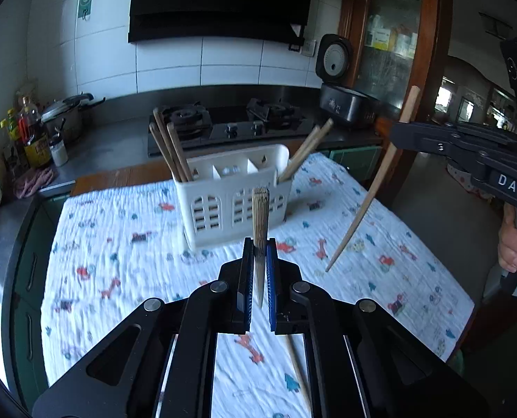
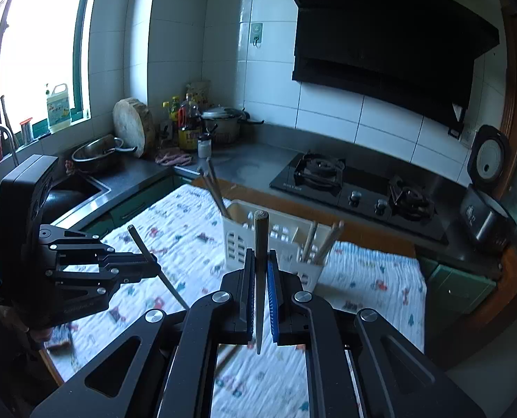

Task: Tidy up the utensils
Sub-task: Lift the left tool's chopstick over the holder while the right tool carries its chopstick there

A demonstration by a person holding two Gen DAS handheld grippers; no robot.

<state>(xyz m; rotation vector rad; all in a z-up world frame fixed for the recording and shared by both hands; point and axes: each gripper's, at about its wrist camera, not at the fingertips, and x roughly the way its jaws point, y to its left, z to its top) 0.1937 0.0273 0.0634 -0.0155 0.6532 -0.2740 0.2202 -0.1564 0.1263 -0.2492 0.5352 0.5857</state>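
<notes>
- Kitchen setting: a bench draped in a printed cloth fills the lower half of both views, with a stove, range hood and white tiles behind it.
- A white caddy stands on the cloth at centre frame in the left wrist view. It has three compartments side by side: chopsticks lean out of the one at frame left and out of the one at frame right, while the middle one holds none that show.
- Left hand-held gripper is clamped on a chopstick. The stick runs nearly along the view line, thick end toward the caddy, thin tip pointing back to the camera.
- The caddy lies straight ahead of this stick and looks close; I judge the left hand to be the nearer one.
- Right hand-held gripper pinches a second chopstick the same way, thick end forward. In the left wrist view that stick hangs at frame right, steeply tilted, thin tip down, above the cloth and apart from the caddy.
- From the right wrist view the caddy sits ahead, with its right-hand compartment just right of the stick's line.
- One more chopstick lies on the cloth at the lower middle of the left wrist view.
- Judgement: both sticks point thick end at the caddy, so each wants tipping upright over a compartment before release.
</notes>
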